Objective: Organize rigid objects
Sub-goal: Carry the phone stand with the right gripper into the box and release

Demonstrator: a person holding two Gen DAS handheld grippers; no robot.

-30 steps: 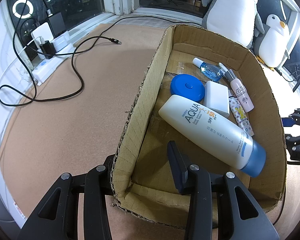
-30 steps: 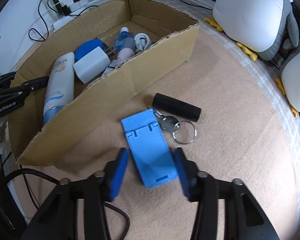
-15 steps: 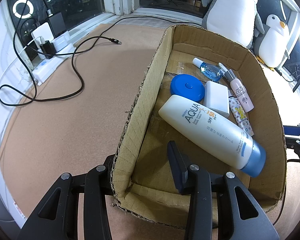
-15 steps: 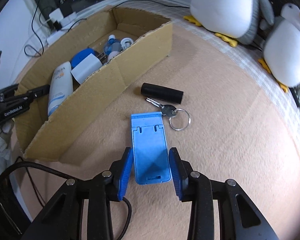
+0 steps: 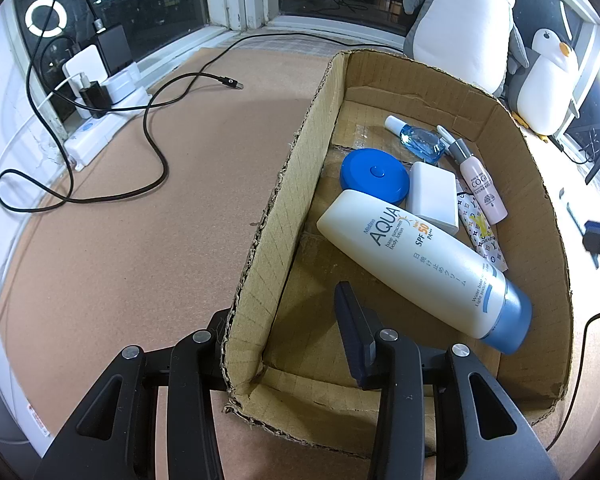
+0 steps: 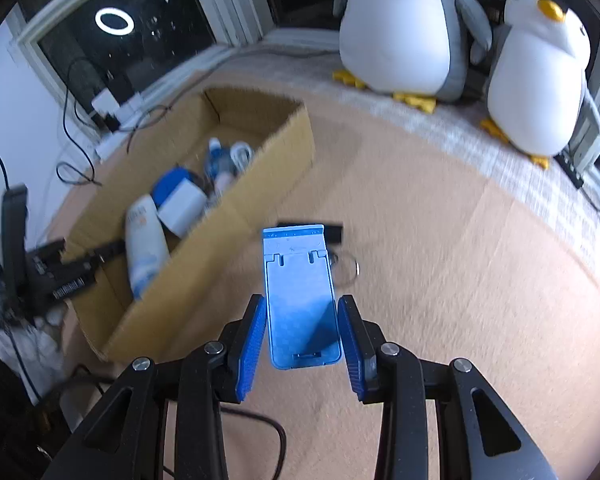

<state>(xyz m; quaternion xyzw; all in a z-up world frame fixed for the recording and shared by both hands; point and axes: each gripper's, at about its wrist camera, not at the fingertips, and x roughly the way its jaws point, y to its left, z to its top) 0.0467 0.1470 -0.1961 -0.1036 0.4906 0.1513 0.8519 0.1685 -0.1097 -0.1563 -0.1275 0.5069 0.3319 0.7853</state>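
While the left gripper point(image 5: 284, 320) pinches the near-left wall of the open brown cardboard box point(image 5: 284, 200), the right gripper point(image 6: 302, 332) clamps the flat light-blue plastic phone stand point(image 6: 300, 292), lifted above the tan worktop point(image 6: 440, 280) right of the box.

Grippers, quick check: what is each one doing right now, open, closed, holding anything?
Left gripper: shut on the cardboard box, clamping its left wall.
Right gripper: shut on the blue phone stand, lifted off the table.

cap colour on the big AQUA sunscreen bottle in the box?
Blue, on a white body: sunscreen bottle, lying in the cardboard box. Left wrist view shows it best.
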